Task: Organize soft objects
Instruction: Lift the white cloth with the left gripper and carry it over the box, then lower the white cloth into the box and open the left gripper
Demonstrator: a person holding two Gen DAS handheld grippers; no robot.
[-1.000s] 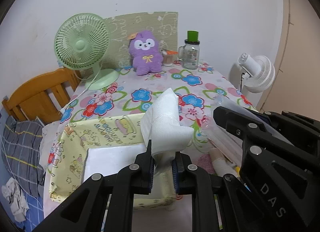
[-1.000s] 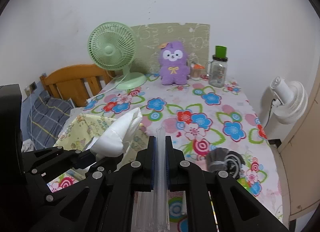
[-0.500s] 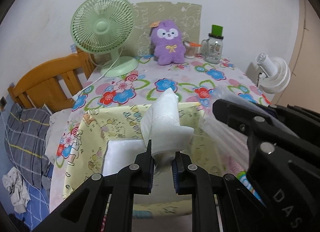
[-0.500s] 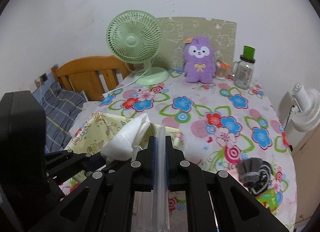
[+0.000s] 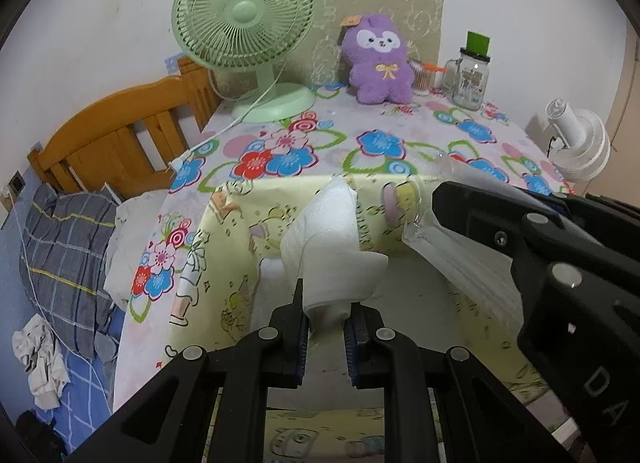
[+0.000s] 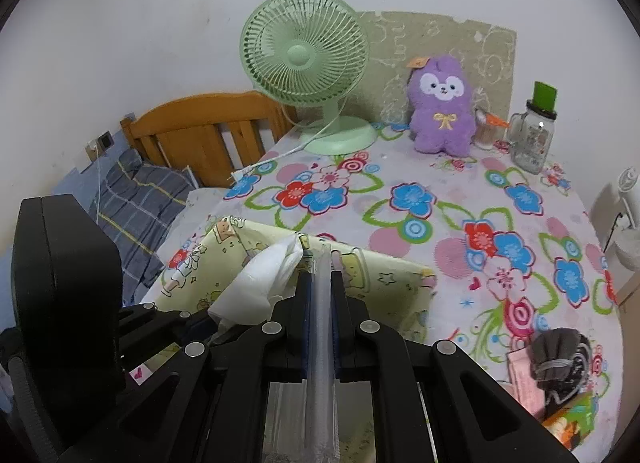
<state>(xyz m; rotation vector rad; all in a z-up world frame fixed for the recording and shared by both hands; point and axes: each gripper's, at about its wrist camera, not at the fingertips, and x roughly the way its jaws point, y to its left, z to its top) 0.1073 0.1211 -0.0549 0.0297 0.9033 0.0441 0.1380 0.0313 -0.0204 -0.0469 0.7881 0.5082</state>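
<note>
My left tool [image 5: 326,327] is clamped on a folded white foam sheet [image 5: 334,247], which sticks up out of the jaws above the open yellow box [image 5: 224,263] at the near edge of the table [image 6: 440,199]. My right tool [image 6: 319,327] is pinched tight on the edge of a clear plastic bag [image 6: 320,375]; from the left camera the bag [image 5: 456,259] hangs just right of the foam, its mouth toward it.

I judge the step in hand is getting the foam into the bag, or laying both down in the box. To do it well I'd keep the right grip firm and steady so the bag mouth stays presented, then lead the foam's free end in first rather than the fat folded part. Foam springs back, so I'd let go only once it sits deep enough not to pop out. The thin film could slip or tear if I tug sideways, so small, straight moves

The plush [image 6: 440,107] and fan [image 6: 304,55] at the far edge are well apart and out of the way
</note>
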